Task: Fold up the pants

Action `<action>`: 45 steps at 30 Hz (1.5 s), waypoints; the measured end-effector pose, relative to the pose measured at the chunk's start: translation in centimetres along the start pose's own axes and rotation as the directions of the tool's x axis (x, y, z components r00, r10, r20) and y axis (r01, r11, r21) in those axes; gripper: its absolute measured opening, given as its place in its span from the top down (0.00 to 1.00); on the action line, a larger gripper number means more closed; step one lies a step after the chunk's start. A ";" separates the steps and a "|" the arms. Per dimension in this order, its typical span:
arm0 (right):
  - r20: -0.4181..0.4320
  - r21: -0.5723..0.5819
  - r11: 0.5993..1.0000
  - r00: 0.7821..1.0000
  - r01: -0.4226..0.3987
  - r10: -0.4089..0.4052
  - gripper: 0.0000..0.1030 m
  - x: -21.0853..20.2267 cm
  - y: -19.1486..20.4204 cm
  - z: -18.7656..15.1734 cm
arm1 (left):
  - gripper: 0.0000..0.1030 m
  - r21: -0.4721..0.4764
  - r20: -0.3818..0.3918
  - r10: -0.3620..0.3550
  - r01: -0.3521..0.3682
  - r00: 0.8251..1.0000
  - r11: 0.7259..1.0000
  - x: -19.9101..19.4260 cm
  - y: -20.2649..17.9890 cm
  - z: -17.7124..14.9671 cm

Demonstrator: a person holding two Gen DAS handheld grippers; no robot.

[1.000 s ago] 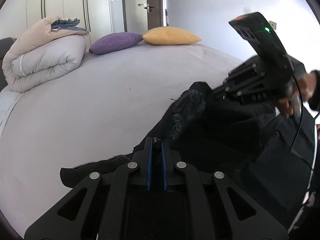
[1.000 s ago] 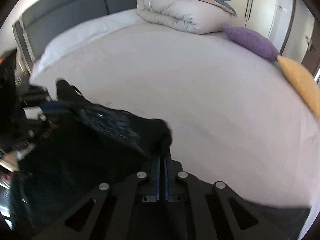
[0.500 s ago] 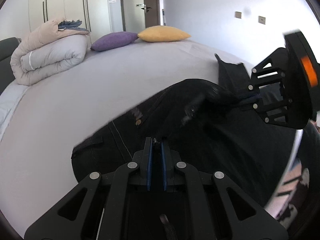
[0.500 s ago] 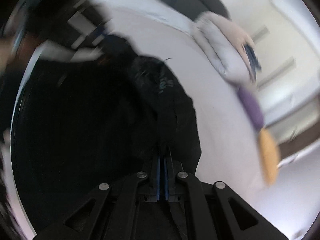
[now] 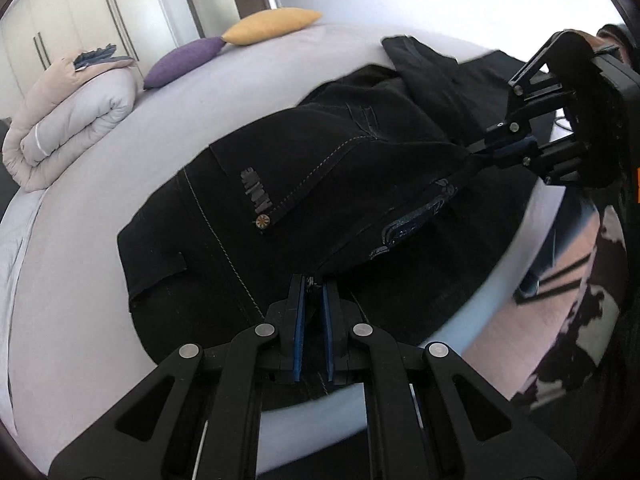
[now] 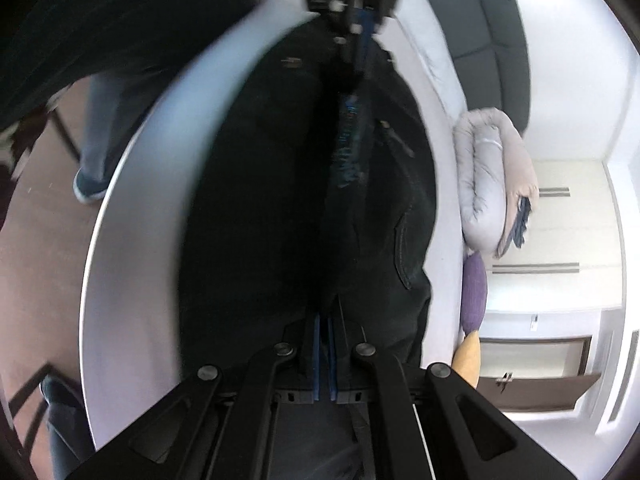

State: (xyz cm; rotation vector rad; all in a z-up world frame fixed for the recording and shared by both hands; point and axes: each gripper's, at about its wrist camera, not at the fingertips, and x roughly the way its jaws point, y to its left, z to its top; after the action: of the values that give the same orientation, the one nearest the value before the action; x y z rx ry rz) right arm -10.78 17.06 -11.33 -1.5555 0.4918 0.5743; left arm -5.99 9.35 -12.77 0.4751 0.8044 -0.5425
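Observation:
Black pants [image 5: 320,176] with white stitching lie on the pale bed [image 5: 120,168] near its front edge, partly lifted. My left gripper [image 5: 314,288] is shut on the pants' waist edge at the near side. My right gripper [image 5: 486,152] is shut on another part of the waistband at the right, holding the cloth taut between the two. In the right wrist view the pants [image 6: 280,200] stretch from my right gripper [image 6: 325,322] up to the left gripper [image 6: 356,36] at the top.
A folded duvet [image 5: 68,112] lies at the far left of the bed, with a purple pillow [image 5: 180,62] and a yellow pillow [image 5: 272,26] behind. Wardrobes and a door stand beyond. The bed edge [image 5: 532,232] and the person's legs are at the right.
Both grippers have swung round with the pants held between them. The pants have spread wider over the bed and lie closer to its front edge.

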 end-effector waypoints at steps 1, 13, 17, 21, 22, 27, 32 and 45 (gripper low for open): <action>-0.002 -0.003 1.000 1.000 -0.002 0.002 0.96 -0.1 0.2 0.0 | 0.93 0.009 -0.006 -0.004 0.004 1.000 1.000 -0.1 -0.1 -0.1; -0.010 -0.008 1.000 1.000 -0.026 0.026 0.96 -2.9 2.6 -0.2 | 0.93 0.053 -0.043 -0.033 0.035 0.999 0.998 -0.1 -0.8 -0.4; -0.013 -0.002 0.999 0.999 -0.040 0.040 0.96 -3.4 3.0 -0.7 | 0.93 0.053 -0.043 -0.038 0.040 0.998 0.998 -0.3 -1.4 -0.6; -0.018 0.017 0.998 0.998 -0.052 0.052 0.96 -3.6 3.2 -1.2 | 0.93 0.052 -0.042 -0.038 0.040 0.998 0.998 -0.3 -1.5 -0.9; -0.021 0.017 0.999 0.998 -0.051 0.052 0.96 -3.6 3.3 -1.1 | 0.93 0.051 -0.043 -0.037 0.040 0.998 0.998 -0.2 -1.6 -1.0; -0.026 0.028 0.998 0.998 -0.056 0.057 0.96 -3.7 3.4 -1.0 | 0.92 0.060 -0.033 -0.026 0.028 0.999 0.998 -0.6 -1.4 -1.3; -0.029 0.029 0.998 0.998 -0.056 0.057 0.96 -3.6 3.5 -1.0 | 0.88 0.060 -0.044 -0.006 0.009 0.999 0.998 -0.8 -1.4 -1.5; -0.042 0.053 0.998 0.998 -0.045 0.047 0.95 -2.8 4.0 -0.8 | 0.87 -0.144 0.030 -0.005 0.009 1.000 0.989 -2.6 1.0 3.1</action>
State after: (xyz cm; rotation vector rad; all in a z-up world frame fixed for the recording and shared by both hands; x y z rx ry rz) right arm -15.40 15.93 -12.69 -1.5130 0.5724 0.5595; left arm -5.21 9.07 -8.69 0.3302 0.8115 -0.4928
